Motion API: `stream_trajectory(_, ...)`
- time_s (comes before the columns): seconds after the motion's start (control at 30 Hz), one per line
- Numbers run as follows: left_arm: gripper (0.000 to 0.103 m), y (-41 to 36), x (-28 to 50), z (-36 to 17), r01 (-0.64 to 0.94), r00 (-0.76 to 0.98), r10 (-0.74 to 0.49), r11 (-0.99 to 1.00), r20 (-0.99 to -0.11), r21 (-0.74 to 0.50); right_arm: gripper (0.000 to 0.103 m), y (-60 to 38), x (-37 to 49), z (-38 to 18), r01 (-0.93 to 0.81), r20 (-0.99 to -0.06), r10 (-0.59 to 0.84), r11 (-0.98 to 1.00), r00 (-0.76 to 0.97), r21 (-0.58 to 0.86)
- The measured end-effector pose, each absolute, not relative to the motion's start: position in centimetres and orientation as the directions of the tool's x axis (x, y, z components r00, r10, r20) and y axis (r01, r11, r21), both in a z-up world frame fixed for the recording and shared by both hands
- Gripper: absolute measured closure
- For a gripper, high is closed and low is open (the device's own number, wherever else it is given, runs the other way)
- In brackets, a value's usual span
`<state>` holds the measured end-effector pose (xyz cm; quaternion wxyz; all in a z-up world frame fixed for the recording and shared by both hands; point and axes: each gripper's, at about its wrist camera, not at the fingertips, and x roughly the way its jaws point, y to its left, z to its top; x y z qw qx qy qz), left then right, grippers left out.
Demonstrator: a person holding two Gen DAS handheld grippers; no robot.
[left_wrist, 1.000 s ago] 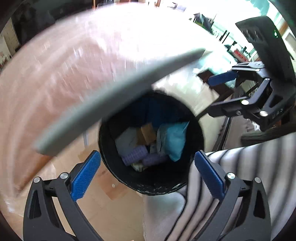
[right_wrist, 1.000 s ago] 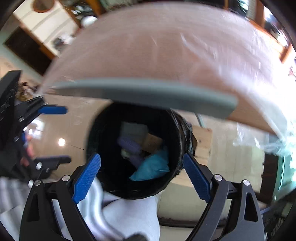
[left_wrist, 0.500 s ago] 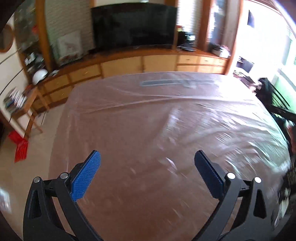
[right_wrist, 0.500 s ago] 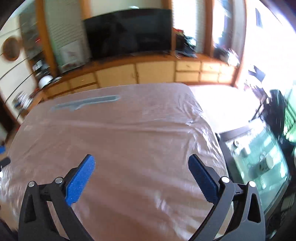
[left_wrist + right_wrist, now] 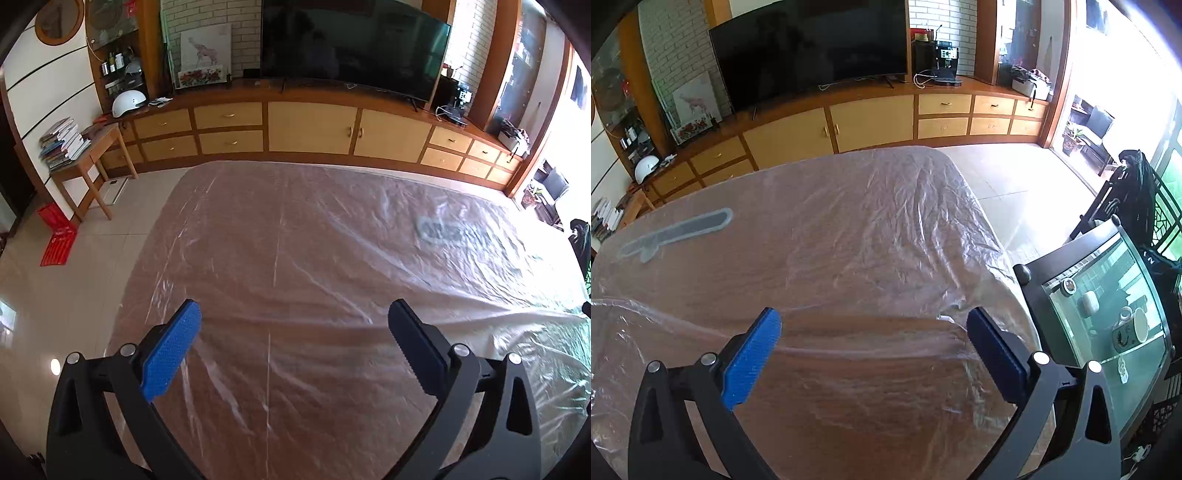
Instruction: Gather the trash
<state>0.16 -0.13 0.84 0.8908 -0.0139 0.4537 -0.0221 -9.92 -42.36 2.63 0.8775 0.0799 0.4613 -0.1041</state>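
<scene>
Fingers (image 5: 171, 354) of the left gripper (image 5: 291, 354) stand spread wide and empty above the plastic-covered bench (image 5: 314, 240). Right gripper (image 5: 873, 354) likewise gapes empty over the bench's corner, a glass side table (image 5: 1108, 321) just beside it. No trash shows; a grey strip (image 5: 676, 232) lies on the bench's far part.

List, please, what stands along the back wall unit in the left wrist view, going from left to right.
White helmet → elephant picture → large television → small black device with cables.
</scene>
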Motion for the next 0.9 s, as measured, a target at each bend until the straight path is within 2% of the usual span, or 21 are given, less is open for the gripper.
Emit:
stream_trajectory(0.1, 0.002, -0.1, 0.97, 0.24, 0.024, 0.581, -0.043, 0.999, -0.813, -0.036, 0.004, -41.75, -9.49, 2.14, 0.223, -0.825, -0.136, 0.975, 0.548, -0.012)
stream_trajectory(0.27, 0.001, -0.29, 1.53, -0.23, 0.029, 0.574, -0.014, 1.0, -0.819, 0.002, 0.004, -41.63, -9.46, 2.11, 0.236, -0.823, -0.14, 0.972, 0.55, -0.007)
stream_trajectory(0.9, 0.001, -0.04, 1.55, -0.35, 0.021, 0.572, -0.015, 1.0, -0.82, -0.003, 0.004, -41.62, -9.37, 2.07, 0.239, -0.824, -0.143, 0.971, 0.549, -0.01)
